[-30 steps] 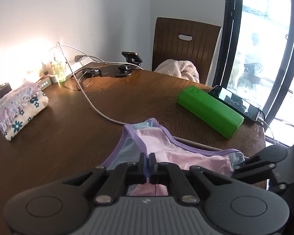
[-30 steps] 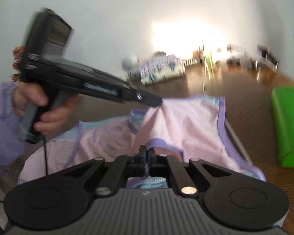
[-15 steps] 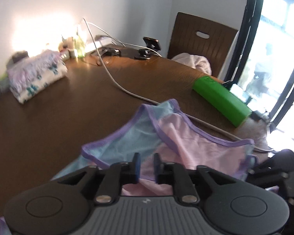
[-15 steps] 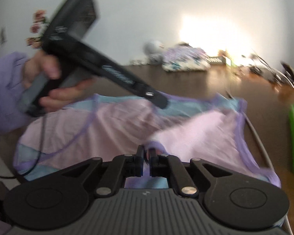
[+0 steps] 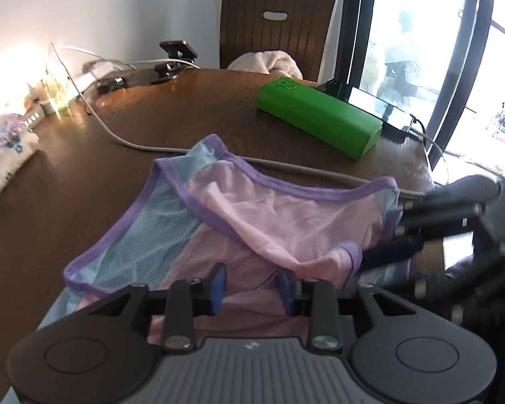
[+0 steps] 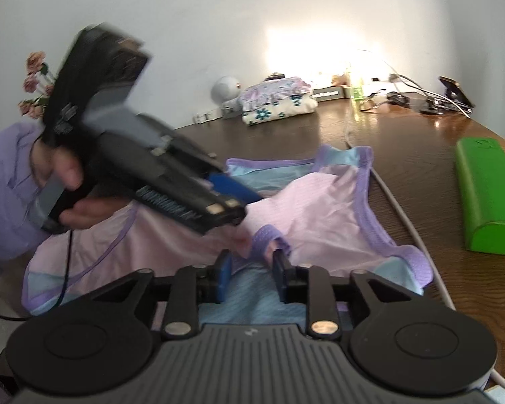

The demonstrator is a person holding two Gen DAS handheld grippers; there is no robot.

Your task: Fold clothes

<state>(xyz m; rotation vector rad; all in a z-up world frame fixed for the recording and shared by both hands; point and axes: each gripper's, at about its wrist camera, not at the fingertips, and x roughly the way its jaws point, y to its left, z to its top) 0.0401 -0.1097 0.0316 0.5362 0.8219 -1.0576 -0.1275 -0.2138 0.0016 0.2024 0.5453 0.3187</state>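
Garment [image 5: 259, 222], pink and blue with purple trim, lies partly folded on table [image 5: 84, 181], lower centre of both views. Left gripper [image 5: 252, 284] and right gripper [image 6: 251, 271]: jaws just opened, pads apart over cloth, gripping nothing.

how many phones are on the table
2: one phone lies flat beside the green case near the window; another phone sits propped on a stand at the far edge. Others may be hidden.
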